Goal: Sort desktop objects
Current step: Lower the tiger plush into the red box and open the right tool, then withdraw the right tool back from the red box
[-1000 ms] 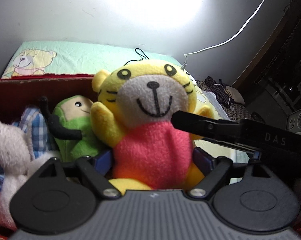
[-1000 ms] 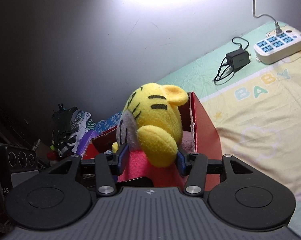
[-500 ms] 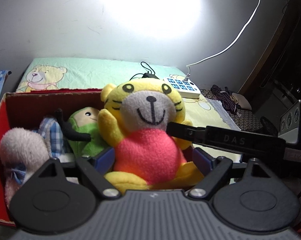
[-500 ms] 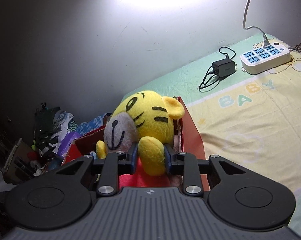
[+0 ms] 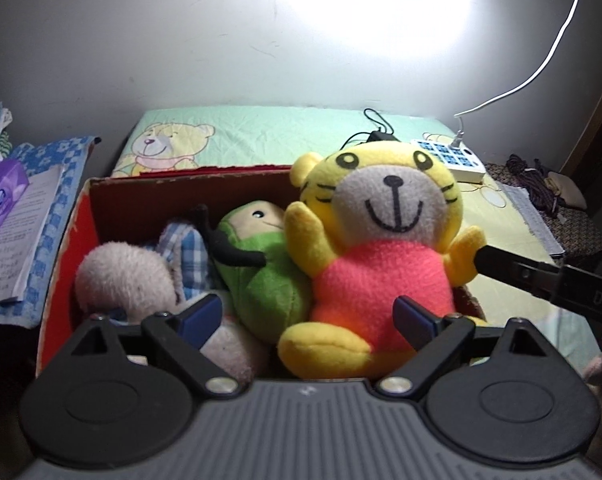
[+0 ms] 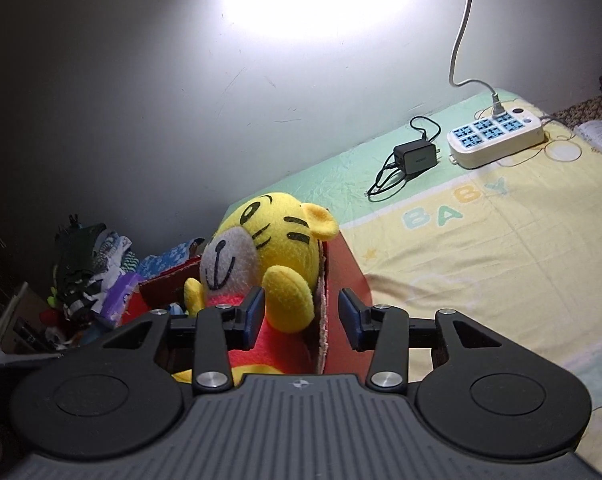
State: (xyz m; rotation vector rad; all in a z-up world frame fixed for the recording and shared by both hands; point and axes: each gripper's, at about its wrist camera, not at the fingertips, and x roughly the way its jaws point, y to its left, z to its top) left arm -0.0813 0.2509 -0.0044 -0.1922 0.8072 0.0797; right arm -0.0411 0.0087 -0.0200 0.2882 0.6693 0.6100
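While the yellow tiger plush (image 5: 385, 248) sits upright in the right end of the red cardboard box (image 5: 61, 248), its long axis runs head-up at 12 o'clock from the left tongs (image 5: 315, 316). Those tongs are spread wide, one pad low at the toy's right hip, the other far over by the pale plush (image 5: 129, 276), so nothing is pinched. Seen from the right wrist, the tiger (image 6: 269, 248) lies at 11 o'clock of the right tongs (image 6: 301, 312), which are also released: one pad beside the toy's raised arm, the other outside the box wall (image 6: 341, 280), straddling that edge. Both tongs are near the toy; whether any pad touches it, I cannot tell.

A green plush (image 5: 261, 268) presses against the tiger at its 9 o'clock, with a checked cloth toy (image 5: 185, 248) beyond. Open room lies at 3 o'clock: the bear-print sheet (image 6: 481, 248), bare up to the charger (image 6: 415, 158) and power strip (image 6: 497, 138). My guess is that both tongs can back out upward.
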